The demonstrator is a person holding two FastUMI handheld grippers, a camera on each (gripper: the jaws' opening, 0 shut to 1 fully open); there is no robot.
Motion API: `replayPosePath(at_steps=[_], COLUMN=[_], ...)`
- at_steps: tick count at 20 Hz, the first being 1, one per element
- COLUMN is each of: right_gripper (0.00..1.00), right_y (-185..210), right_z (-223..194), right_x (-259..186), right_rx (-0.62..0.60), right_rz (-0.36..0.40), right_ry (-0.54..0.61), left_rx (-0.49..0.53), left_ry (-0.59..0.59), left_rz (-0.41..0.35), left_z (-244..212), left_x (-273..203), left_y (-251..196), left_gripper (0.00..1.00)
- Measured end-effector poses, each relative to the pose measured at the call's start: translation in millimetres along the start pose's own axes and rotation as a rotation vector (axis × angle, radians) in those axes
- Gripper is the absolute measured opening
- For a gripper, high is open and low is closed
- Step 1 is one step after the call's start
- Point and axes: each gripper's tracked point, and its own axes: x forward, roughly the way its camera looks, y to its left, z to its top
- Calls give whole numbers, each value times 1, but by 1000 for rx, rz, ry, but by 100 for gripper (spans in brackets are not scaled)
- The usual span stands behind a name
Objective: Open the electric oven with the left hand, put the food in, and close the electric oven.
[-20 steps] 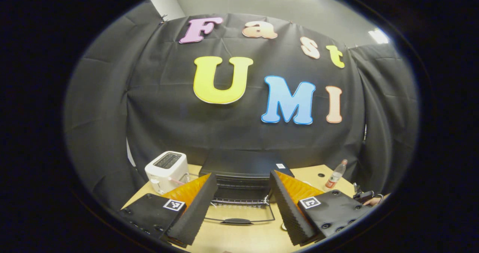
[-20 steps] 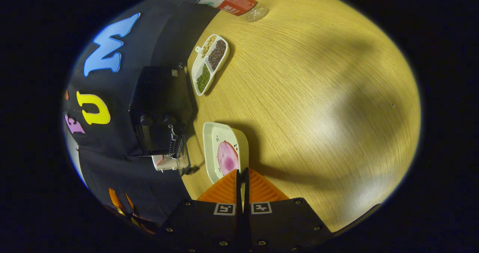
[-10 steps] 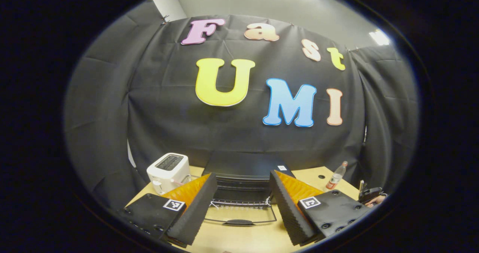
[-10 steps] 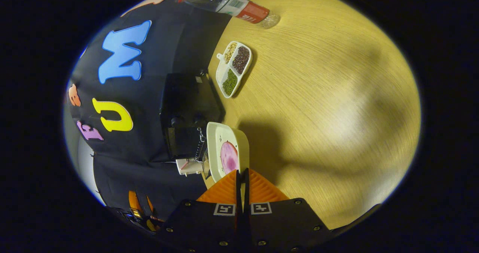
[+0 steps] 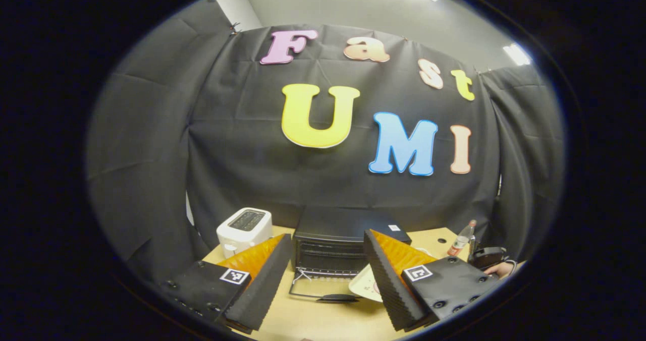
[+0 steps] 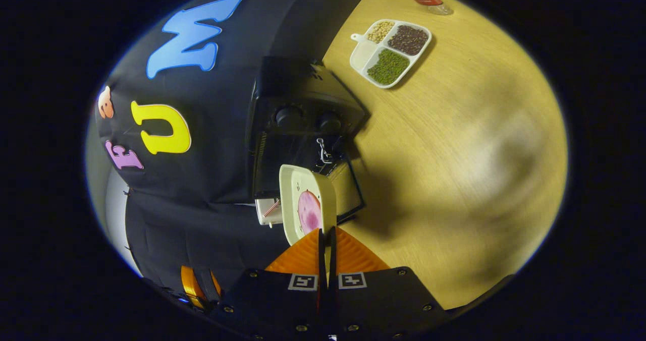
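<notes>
The black electric oven (image 5: 348, 232) stands at the back of the wooden table with its glass door (image 5: 323, 291) folded down flat. My left gripper (image 5: 325, 285) hovers open in front of that door, holding nothing. In the right gripper view, my right gripper (image 6: 327, 232) is shut on the rim of a cream plate (image 6: 303, 184) carrying a round pink slice of food (image 6: 309, 212). The plate hangs just in front of the oven (image 6: 298, 124) and over its lowered door (image 6: 349, 192). The plate's edge (image 5: 364, 285) also peeks past my left gripper's right finger.
A white toaster (image 5: 245, 229) stands left of the oven. A divided white tray of beans (image 6: 391, 51) and a plastic bottle (image 5: 462, 240) lie to the oven's right. A hand holding a gripper (image 5: 492, 260) is at the far right. Bare tabletop (image 6: 454, 154) spreads on the right.
My right gripper has carried the plate from the table to the oven's open door. My left gripper has drawn back and shifted left, so the oven looks smaller.
</notes>
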Motion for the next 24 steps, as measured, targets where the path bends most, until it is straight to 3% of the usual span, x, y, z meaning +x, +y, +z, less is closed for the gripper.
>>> replayPosePath(at_steps=[1, 2, 9, 11, 12, 13, 17, 18, 20, 22, 23, 24], right_gripper=[1, 1, 1, 1, 1, 1, 1, 1, 1, 1, 1, 1], right_y=[7, 13, 44, 56, 64, 68, 73, 72, 68, 70, 71, 73], right_z=[-2, -4, 21, 32, 36, 42, 57, 61, 67, 70, 69, 67], right_x=[14, 26, 103, 117, 122, 129, 158, 166, 177, 188, 194, 199], right_rx=[10, 21, 242, 291, 325, 369, 455, 469, 508, 538, 543, 551], right_rz=[-4, -5, -7, 15, 30, 39, 19, 11, 1, 0, -4, -5], right_ry=[-13, -30, -271, -354, -389, -419, -490, -504, -538, -562, -567, -572], left_rx=[-3, -7, -32, -37, -40, -42, -50, -50, -50, -45, -44, -44], left_ry=[-4, -6, 2, 9, 10, 15, 27, 31, 39, 46, 49, 52], left_rz=[12, 26, 117, 144, 156, 168, 205, 212, 222, 230, 233, 235], left_z=[1, 3, -1, -5, -5, -7, -10, -11, -14, -15, -15, -16], left_x=[-2, -4, -19, -23, -25, -26, -30, -30, -31, -31, -32, -31], left_y=[8, 19, 76, 91, 97, 103, 121, 123, 126, 129, 130, 131], left_gripper=[100, 95, 95, 100, 91, 95, 95, 100, 96, 100, 95, 100])
